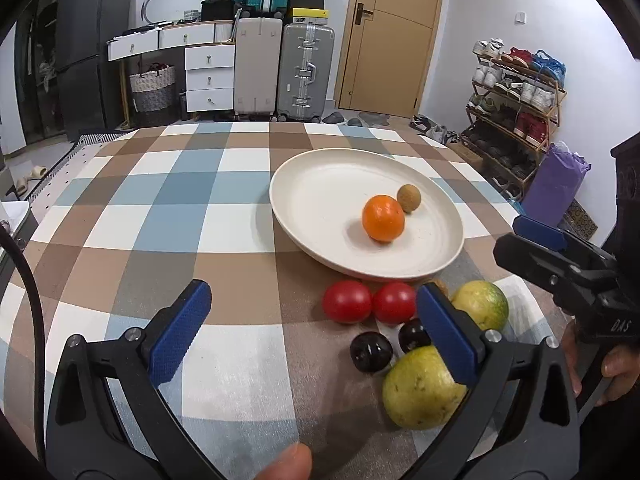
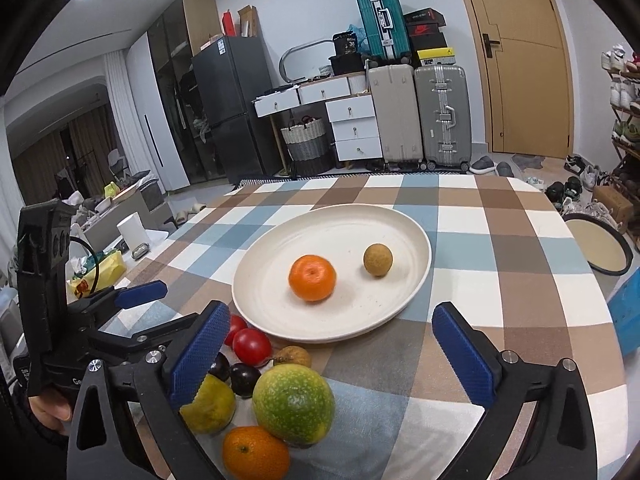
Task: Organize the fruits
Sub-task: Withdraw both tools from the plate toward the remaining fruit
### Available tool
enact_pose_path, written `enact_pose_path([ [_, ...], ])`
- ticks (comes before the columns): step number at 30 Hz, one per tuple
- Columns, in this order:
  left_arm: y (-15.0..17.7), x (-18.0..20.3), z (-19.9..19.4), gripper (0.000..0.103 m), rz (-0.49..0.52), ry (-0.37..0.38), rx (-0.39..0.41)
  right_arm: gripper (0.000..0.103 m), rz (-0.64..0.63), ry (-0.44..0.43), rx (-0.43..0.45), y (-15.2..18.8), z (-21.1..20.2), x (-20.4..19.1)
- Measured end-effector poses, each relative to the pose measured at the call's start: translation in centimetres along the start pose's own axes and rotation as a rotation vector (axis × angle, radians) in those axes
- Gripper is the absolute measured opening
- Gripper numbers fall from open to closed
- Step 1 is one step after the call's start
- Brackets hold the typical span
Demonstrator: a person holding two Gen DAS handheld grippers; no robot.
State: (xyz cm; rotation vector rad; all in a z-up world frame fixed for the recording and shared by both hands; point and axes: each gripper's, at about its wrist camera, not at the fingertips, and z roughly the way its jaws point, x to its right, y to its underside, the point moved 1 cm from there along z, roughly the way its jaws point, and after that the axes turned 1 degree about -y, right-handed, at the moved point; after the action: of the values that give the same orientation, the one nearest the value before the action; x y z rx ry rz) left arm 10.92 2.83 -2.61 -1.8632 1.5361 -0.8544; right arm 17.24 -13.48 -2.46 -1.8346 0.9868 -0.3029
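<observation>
We hold both grippers wide open with nothing between the fingers — the left gripper [image 1: 314,332] near the loose fruits, the right gripper [image 2: 332,356] above them. For the next pick, we judge it best to take one fruit at the edge of the pile, such as the green fruit [image 2: 294,404], and close gently so its neighbours do not roll. The white plate [image 2: 256,280] holds only an orange [image 2: 312,278] and a small brown fruit [image 2: 378,260] — the red tomatoes [image 1: 368,302] and dark plums [image 1: 371,352] lie on the checked tablecloth [image 1: 180,208].
</observation>
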Motion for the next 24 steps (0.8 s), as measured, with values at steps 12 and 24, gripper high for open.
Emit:
enact_pose_path([
  [12, 1.1, 0.7, -2.2, 0.102, 0.025, 0.001, 0.023, 0.103, 0.031, 0.061, 0.063, 1.3, -3.1, 0.2],
  [24, 2.2, 0.5, -3.4, 0.102, 0.025, 0.035, 0.012, 0.103, -0.013, 0.092, 0.06, 2.7, -5.0, -1.2],
])
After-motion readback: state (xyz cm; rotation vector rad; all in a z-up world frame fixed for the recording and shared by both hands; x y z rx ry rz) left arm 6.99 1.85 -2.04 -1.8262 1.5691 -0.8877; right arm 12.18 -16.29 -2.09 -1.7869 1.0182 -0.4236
